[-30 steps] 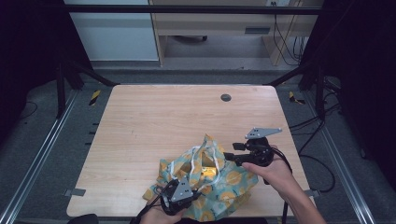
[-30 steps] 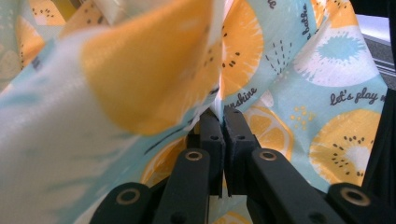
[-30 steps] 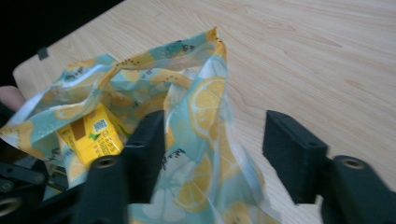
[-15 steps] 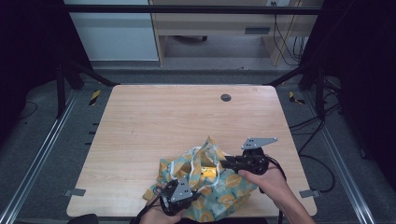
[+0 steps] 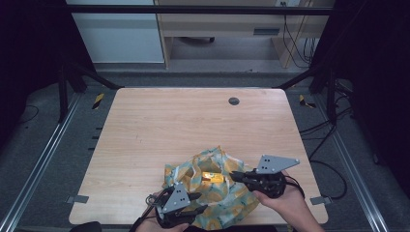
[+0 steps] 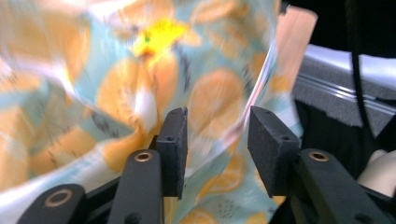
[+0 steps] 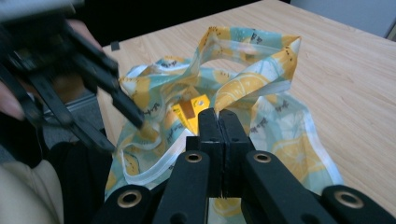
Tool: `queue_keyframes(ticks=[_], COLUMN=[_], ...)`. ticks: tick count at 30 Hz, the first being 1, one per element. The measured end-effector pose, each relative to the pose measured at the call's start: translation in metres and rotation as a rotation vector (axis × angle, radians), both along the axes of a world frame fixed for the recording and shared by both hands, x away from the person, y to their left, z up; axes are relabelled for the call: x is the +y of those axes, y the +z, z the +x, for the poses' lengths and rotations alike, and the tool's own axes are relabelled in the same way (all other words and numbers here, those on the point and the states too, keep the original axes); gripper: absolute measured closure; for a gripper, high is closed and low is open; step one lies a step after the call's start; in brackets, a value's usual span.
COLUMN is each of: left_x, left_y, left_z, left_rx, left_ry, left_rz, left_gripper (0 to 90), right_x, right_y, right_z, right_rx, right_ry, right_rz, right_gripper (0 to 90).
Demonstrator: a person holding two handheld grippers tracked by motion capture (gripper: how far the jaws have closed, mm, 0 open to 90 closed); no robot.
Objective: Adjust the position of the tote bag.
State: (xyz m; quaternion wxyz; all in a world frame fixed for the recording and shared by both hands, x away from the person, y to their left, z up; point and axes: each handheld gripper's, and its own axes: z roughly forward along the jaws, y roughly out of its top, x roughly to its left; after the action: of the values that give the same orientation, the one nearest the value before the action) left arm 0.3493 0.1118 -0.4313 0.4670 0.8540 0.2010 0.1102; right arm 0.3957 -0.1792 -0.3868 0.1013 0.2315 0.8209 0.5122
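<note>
A lemon-print cloth bag [image 5: 217,193] lies crumpled near the table's front edge, with a small yellow packet [image 5: 212,176] in its mouth. My left gripper [image 5: 197,203] is at the bag's near left side. Its jaws have just been opening, and in the left gripper view [image 6: 217,140] the bag's edge [image 6: 252,107] runs loosely between the pads without being pressed. My right gripper [image 5: 233,175] is at the bag's right side, its jaws just closed. In the right gripper view [image 7: 217,116] they pinch the bag's handle [image 7: 254,79], beside the yellow packet [image 7: 191,112].
The wooden table [image 5: 183,130] stretches bare beyond the bag, with a dark round grommet [image 5: 233,101] toward the back. Metal rails [image 5: 43,159] run along both sides. The left gripper [image 7: 125,135] shows blurred and close at the left of the right gripper view.
The left gripper has lifted a little and opened, letting go of the bag. The right gripper has come toward the near edge to the bag and shut on its handle.
</note>
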Motion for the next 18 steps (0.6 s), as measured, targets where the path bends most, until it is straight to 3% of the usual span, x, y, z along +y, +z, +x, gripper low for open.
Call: queue_keyframes(ticks=[3,7,11,14,17,18], left_x=[0.004,0.012,0.017,0.015,0.008,0.007], left_y=[0.020,0.034,0.026,0.014,0.005,0.002], left_z=[-0.004,0.003,0.015,0.023,0.026,0.027], left_rx=[-0.043,-0.083,-0.076,-0.050,-0.033,-0.026], left_ry=[0.007,0.068,0.120,0.119,0.090,0.086], left_rz=[-0.029,-0.038,0.003,0.014,0.045,0.049], left_gripper=[56.6,51.1,42.5,38.9,40.6,46.3], right_x=[0.000,-0.003,-0.007,-0.009,-0.010,-0.009], right_y=[-0.003,-0.008,-0.012,-0.013,-0.014,-0.016], right_z=[-0.004,-0.012,-0.021,-0.025,-0.027,-0.028], right_rx=[-0.002,-0.008,-0.011,-0.017,-0.012,-0.008], right_ry=[0.005,0.027,0.039,0.052,0.070,0.078], right_rz=[-0.017,-0.007,0.012,0.027,0.042,0.041], right_gripper=[89.9,90.0,89.9,89.8,89.7,89.7])
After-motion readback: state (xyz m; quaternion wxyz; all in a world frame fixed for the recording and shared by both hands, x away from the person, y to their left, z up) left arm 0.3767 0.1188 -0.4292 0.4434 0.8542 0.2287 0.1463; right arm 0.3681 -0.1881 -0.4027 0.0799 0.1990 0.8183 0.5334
